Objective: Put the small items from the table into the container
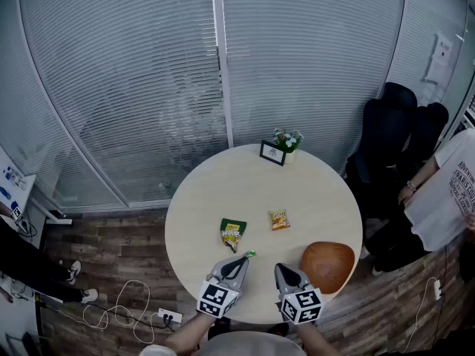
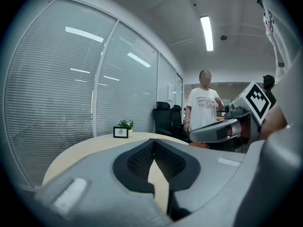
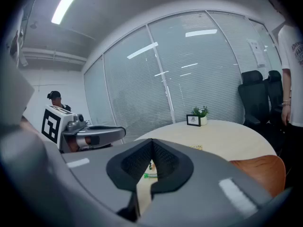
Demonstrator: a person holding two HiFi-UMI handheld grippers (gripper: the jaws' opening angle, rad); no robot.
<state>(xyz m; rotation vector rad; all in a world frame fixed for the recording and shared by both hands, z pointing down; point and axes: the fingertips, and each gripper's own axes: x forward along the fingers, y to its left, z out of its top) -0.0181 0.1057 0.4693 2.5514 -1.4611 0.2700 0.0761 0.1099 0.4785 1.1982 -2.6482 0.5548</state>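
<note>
On the round table (image 1: 223, 191) lie a green-yellow snack packet (image 1: 233, 233) and an orange snack packet (image 1: 280, 219). A small green item (image 1: 250, 254) lies on the tabletop right at the tip of my left gripper (image 1: 243, 259), which is shut and empty, its pads (image 2: 142, 161) meeting. The brown bowl (image 1: 327, 265) stands at the table's near right. Just left of the bowl my right gripper (image 1: 282, 270) is shut too, with nothing between its pads (image 3: 135, 162). Past them the right gripper view shows the green item (image 3: 150, 175), the bowl (image 3: 261, 170) and the left gripper (image 3: 92, 136).
A framed picture (image 1: 272, 152) and a small potted plant (image 1: 288, 139) stand at the table's far edge. Black chairs (image 1: 393, 136) and a person in a white shirt (image 1: 445, 191) are at the right. Another person (image 1: 26, 262) and cables (image 1: 122, 310) are at the left.
</note>
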